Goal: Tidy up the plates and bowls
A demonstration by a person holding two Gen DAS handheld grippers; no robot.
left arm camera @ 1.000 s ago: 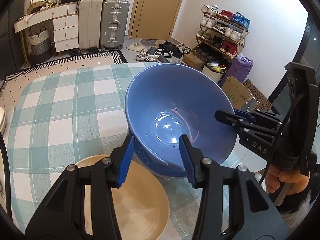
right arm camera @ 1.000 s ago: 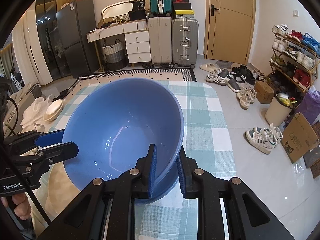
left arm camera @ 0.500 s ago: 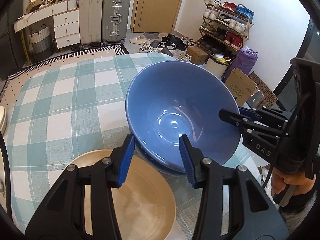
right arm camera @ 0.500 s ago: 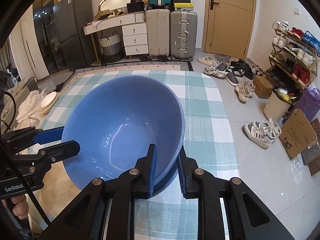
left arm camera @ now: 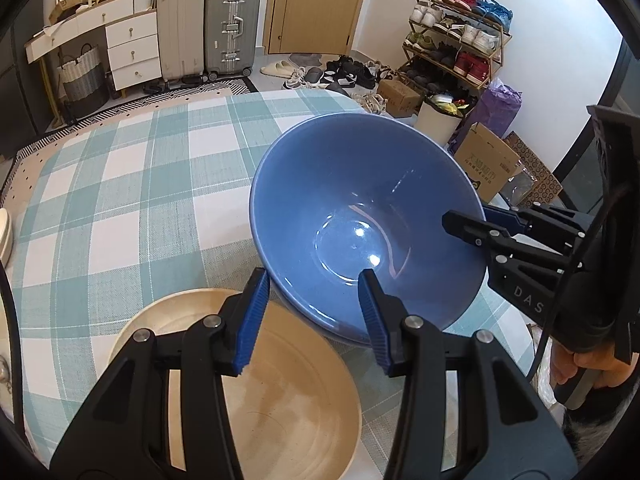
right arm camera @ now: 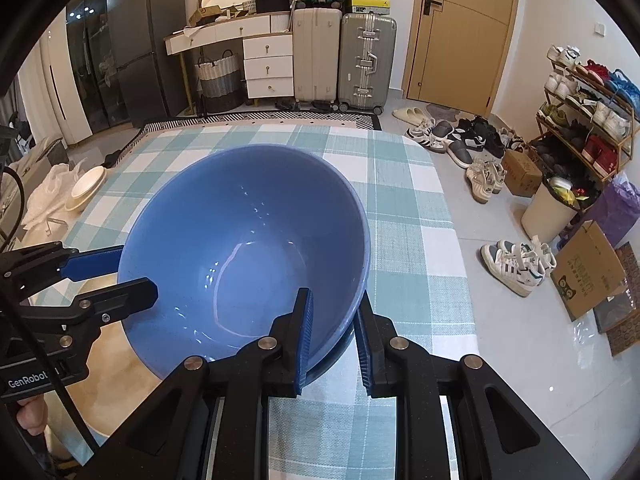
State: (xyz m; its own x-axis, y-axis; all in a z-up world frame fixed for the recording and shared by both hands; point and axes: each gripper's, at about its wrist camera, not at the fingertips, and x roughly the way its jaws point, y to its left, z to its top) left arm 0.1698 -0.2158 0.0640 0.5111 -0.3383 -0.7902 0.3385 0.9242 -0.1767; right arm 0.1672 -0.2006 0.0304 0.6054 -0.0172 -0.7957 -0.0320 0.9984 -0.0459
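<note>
Blue bowl (left arm camera: 360,216) is gripped from two sides near the bench's (left arm camera: 120,184) right edge, toward the near-right corner. There looks to be a second blue bowl nested under it; its rim shows just below the top bowl's near side. I can't tell whether it rests on the bench.

Right gripper (right arm camera: 332,336): jaws close together, pinching the bowl wall at the rim, one pad inside, one outside.

Left gripper (left arm camera: 316,316): partly spread, straddling the opposite rim, one finger inside, one outside. Whether its pads press the wall, I can't tell.

Bowl opening faces up, tilted toward the cameras. It's round, so no long axis.

Beige plate (left arm camera: 280,400) sits just beside it at the near edge, with the bowl rim overlapping the plate's edge in the left view.

The far and left parts of the checked cloth are open. Right of the bench edge is bare floor, with shoes (right arm camera: 516,264) and a cardboard box (right arm camera: 588,272) further out.
</note>
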